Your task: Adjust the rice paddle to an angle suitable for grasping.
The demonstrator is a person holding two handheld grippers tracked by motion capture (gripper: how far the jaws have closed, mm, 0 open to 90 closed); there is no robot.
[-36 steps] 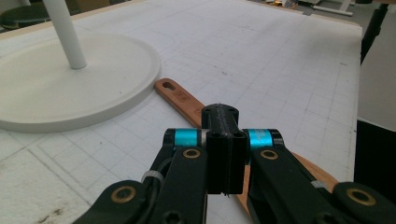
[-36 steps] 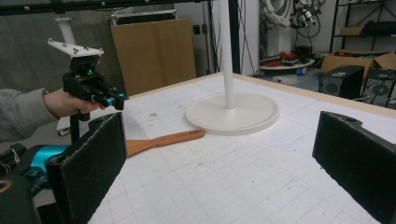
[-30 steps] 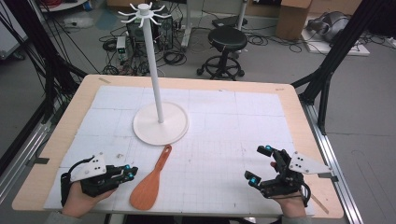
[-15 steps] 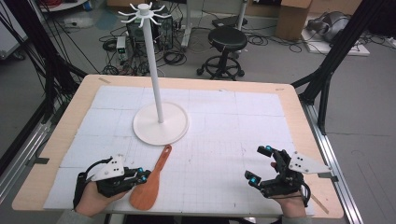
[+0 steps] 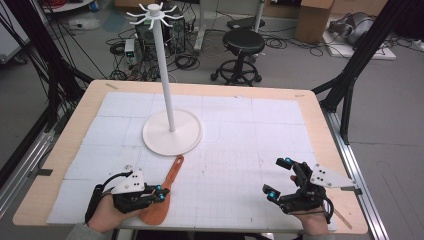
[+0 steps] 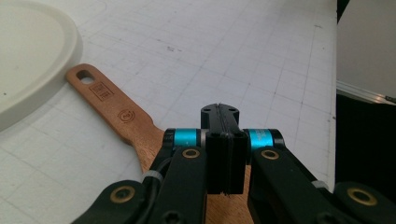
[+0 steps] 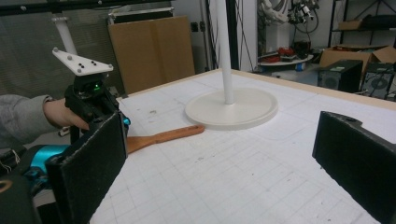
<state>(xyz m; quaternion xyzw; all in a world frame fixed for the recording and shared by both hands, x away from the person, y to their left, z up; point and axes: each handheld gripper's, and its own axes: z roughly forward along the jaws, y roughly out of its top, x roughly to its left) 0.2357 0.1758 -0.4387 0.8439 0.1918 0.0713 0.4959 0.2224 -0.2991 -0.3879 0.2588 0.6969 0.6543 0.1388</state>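
A wooden spatula lies flat on the white mat, its holed handle end touching the rim of the white stand's round base. In the left gripper view the handle runs up to the left toward that base. My left gripper hovers just over the spatula's wide blade near the front edge; its jaws are shut against each other with nothing between them. My right gripper rests at the front right, open and empty. From there the spatula and stand lie ahead.
The stand's tall pole ends in a crown of hooks. The gridded mat covers most of the wooden table. Beyond the far edge are a black stool, floor cables and cardboard boxes.
My left gripper has slid rightward along the front edge and now sits over the spatula's blade. The right gripper, spatula and stand have stayed put.
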